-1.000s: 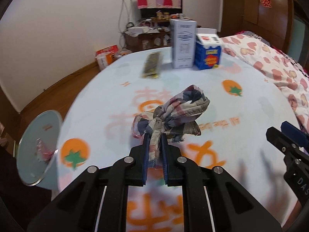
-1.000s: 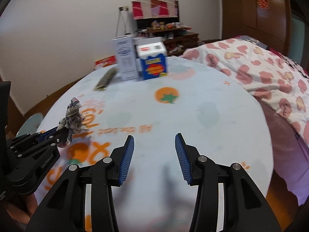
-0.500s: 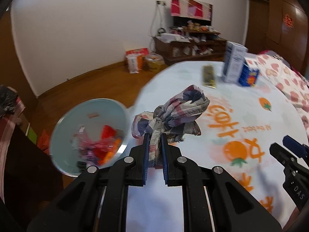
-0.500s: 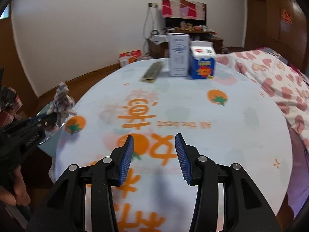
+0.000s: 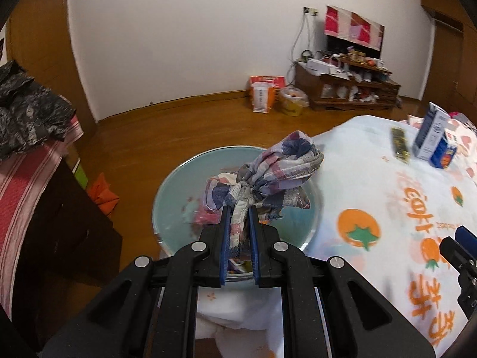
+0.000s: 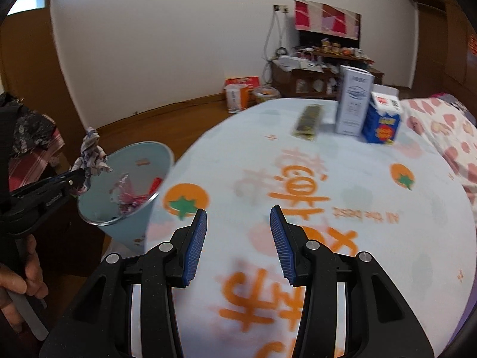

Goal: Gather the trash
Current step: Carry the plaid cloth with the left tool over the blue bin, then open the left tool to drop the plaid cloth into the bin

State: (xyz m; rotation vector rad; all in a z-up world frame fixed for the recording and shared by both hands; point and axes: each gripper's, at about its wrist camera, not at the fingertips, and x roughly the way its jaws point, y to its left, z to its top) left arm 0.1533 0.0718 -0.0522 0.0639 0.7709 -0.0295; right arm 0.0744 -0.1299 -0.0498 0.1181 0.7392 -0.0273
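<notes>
Cloth (image 5: 268,176), knotted and plaid, hangs clamped in the left claw (image 5: 237,232) above the blue bin (image 5: 173,185) left of the bench (image 6: 328,179), awaiting release; the right claw (image 6: 238,244) gapes empty.

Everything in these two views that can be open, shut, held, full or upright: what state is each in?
Left gripper: shut on the plaid cloth, over the bin.
Right gripper: open, empty.
Trash bin: open, holding wrappers.
White carton: upright.
Blue carton: upright.
Flat packet: lying flat.
</notes>
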